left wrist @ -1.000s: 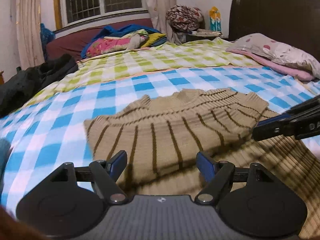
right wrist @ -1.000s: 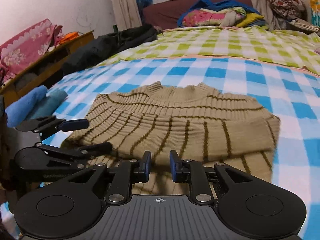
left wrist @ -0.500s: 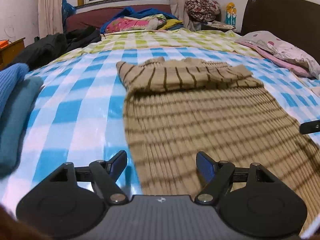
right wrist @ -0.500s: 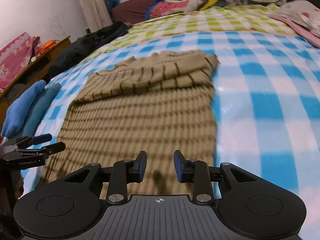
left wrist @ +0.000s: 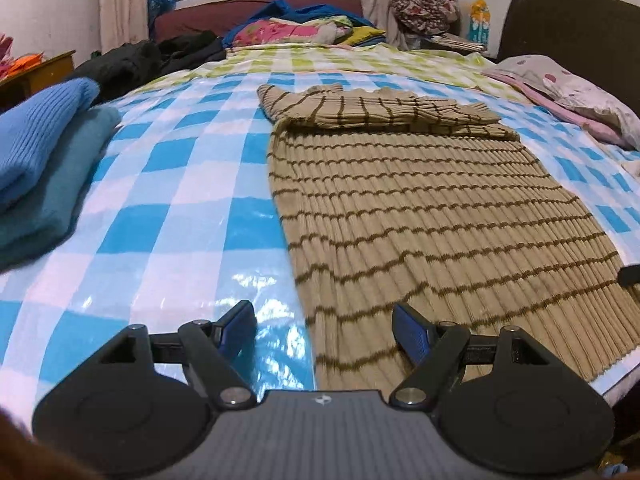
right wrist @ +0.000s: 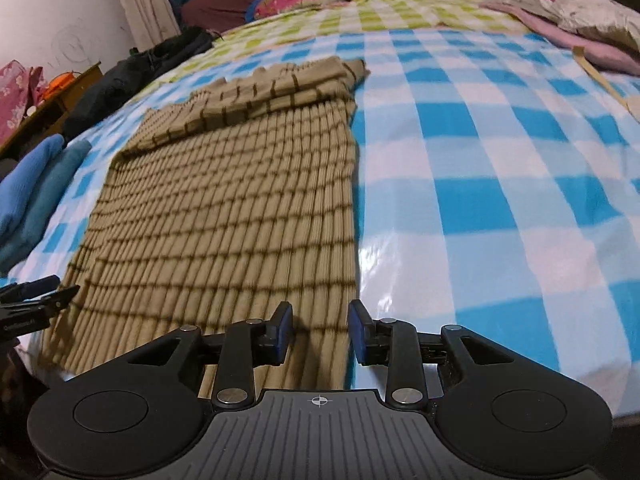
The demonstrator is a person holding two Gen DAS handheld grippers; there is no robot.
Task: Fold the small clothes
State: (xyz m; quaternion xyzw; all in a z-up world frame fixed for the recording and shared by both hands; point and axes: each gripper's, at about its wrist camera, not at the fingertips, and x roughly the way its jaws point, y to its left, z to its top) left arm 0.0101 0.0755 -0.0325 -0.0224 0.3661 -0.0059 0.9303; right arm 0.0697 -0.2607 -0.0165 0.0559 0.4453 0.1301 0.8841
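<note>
Tan sweater (left wrist: 420, 208) with thin brown stripes, spread flat on the blue-and-white checked bed cover (left wrist: 168, 200), hem toward the cameras. Top part with collar and sleeves folded over onto the body at the far end, forming a thick band across the width. Hem lying near the close edge of the bed, slightly rippled at the near left corner.

Left claw (left wrist: 324, 330) wide open, hanging just above that near left hem corner; one pad over the bare cover, the other over the knit, nothing gripped between them. Same claw visible at the left edge of the right wrist view (right wrist: 36, 294), beside the sweater's hem.

Right claw (right wrist: 320, 332) partly open above the near right hem corner, jaws just now widened from a tighter gap, sweater edge below the gap but not pinched. Tip of it showing at the right edge of the left wrist view (left wrist: 630, 275).

Left of the sweater, well apart: folded blue knit (left wrist: 36, 140) resting on a folded teal garment (left wrist: 52, 200). Beyond, green checked sheet (left wrist: 320, 60), dark jacket (left wrist: 128, 60), bright heap of clothes (left wrist: 304, 28), pillow (left wrist: 576, 88) by the dark headboard (left wrist: 576, 24).
</note>
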